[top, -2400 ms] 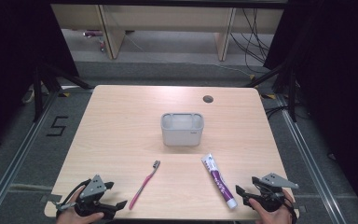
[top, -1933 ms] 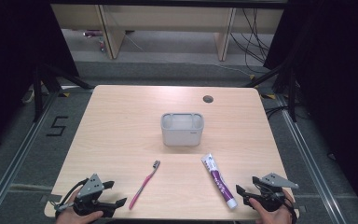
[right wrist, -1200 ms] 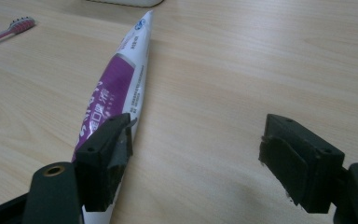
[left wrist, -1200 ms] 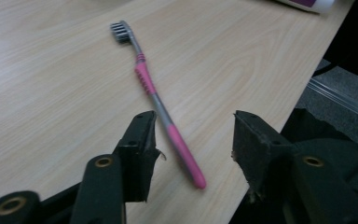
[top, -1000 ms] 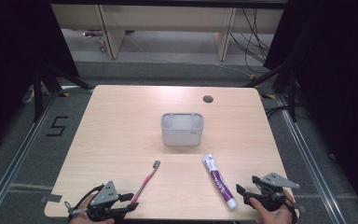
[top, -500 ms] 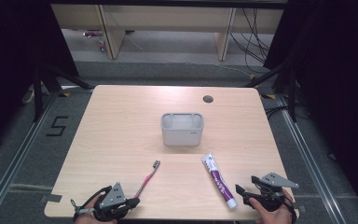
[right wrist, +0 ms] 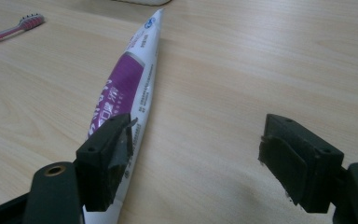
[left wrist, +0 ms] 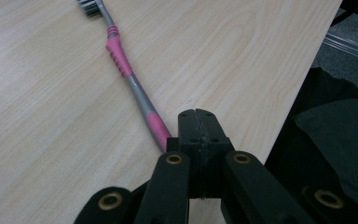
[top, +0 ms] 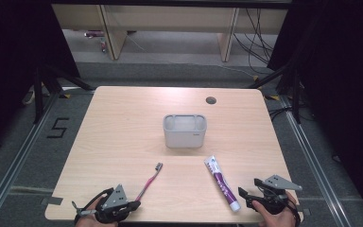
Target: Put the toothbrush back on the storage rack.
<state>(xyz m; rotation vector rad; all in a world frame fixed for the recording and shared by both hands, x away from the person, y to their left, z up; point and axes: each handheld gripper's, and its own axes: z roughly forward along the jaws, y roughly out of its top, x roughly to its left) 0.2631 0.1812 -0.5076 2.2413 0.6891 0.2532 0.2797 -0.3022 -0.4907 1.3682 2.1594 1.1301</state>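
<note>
Left tongs (left wrist: 196, 114) clamped on toothbrush (left wrist: 128, 74), wooden table (top: 123, 123).

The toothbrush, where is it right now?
In the high view the toothbrush lies near the table's front edge, left of the toothpaste tube, its handle end at the left gripper.

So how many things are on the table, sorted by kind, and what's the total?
Toothbrush: 1
Toothpaste tube: 1
Grey container: 1
Total: 3
</note>
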